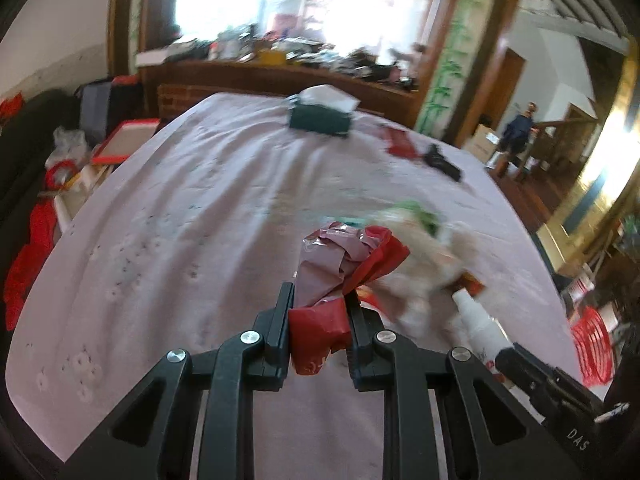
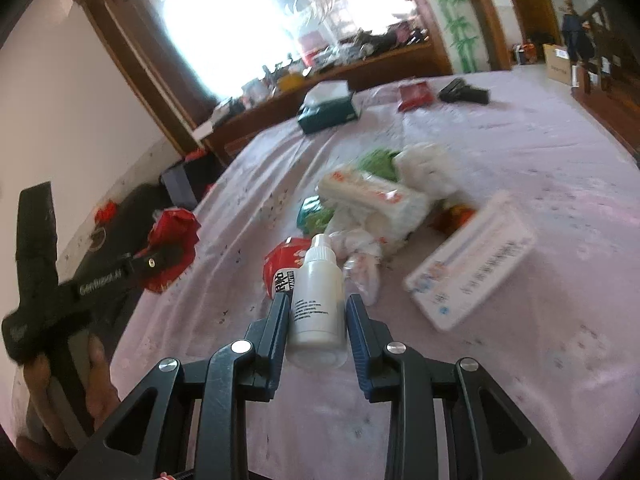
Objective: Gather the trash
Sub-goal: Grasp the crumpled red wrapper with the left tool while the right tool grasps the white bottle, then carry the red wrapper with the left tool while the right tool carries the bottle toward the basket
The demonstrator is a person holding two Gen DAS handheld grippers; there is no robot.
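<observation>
My left gripper (image 1: pixel 318 300) is clamped on a crumpled red wrapper (image 1: pixel 320 332); my right gripper (image 2: pixel 318 304) is clamped on a white spray bottle (image 2: pixel 316 300). Both are held over the table (image 2: pixel 520 380). Bottle's long axis runs along the fingers, nozzle pointing away from me. Task looks early: a pile (image 2: pixel 384 200) of bags and packets plus a flat white box (image 2: pixel 472 260) remain uncollected.

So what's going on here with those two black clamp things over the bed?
A person is clearing trash off the pink bedspread with two hand-held grippers. The left gripper is shut on a crumpled red plastic bag; the right gripper is shut on a white spray bottle. More wrappers lie in a pile on the bed.
</observation>
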